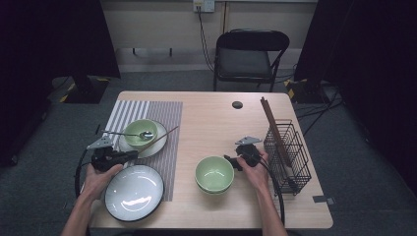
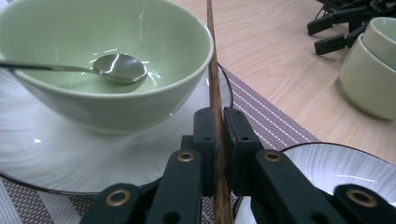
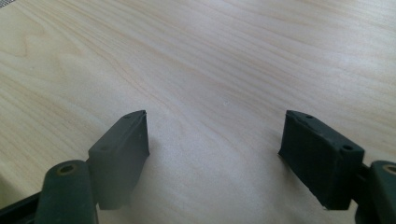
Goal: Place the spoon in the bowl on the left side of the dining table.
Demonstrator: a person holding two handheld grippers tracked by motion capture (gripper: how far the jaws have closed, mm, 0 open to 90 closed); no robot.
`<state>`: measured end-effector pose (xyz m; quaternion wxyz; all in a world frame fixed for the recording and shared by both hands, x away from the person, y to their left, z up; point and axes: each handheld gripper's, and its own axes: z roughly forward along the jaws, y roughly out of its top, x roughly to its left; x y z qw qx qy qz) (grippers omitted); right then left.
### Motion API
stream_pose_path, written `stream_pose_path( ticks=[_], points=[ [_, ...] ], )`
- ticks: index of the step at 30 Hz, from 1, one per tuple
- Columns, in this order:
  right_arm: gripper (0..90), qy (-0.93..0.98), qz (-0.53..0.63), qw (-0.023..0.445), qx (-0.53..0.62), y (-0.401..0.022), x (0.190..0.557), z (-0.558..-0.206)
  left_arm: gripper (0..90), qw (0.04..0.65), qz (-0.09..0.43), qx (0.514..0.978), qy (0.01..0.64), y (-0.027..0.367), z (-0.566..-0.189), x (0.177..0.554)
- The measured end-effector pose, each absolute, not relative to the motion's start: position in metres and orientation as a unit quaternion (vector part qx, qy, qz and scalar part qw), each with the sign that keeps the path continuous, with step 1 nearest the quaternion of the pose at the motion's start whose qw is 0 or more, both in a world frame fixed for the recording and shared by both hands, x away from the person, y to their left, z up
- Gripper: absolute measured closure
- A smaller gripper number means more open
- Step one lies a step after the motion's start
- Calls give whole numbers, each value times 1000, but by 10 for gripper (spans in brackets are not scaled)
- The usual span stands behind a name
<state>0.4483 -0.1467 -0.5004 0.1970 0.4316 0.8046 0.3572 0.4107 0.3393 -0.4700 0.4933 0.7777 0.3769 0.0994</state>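
Overhead view; two close table-level views

this looks like a recording room or lab set up to mimic a dining spot. a pale wooden table [image 1: 211, 123] stands alone on grey carpet [image 1: 162, 81], with dark curtains [image 1: 54, 39] hanging at far left and far right. a black folding chair [image 1: 248, 54] waits at the far side under a wall socket [image 1: 204, 6] with a cable [image 1: 202, 34] trailing down.
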Motion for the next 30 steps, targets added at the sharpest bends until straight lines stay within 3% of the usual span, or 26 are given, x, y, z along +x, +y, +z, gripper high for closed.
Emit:
stream_pose_path(
  ticks=[30],
  points=[
    [230,805,357,197,431,-147,448,-500,843,466,105,788,390,336,-479,415]
  ],
)
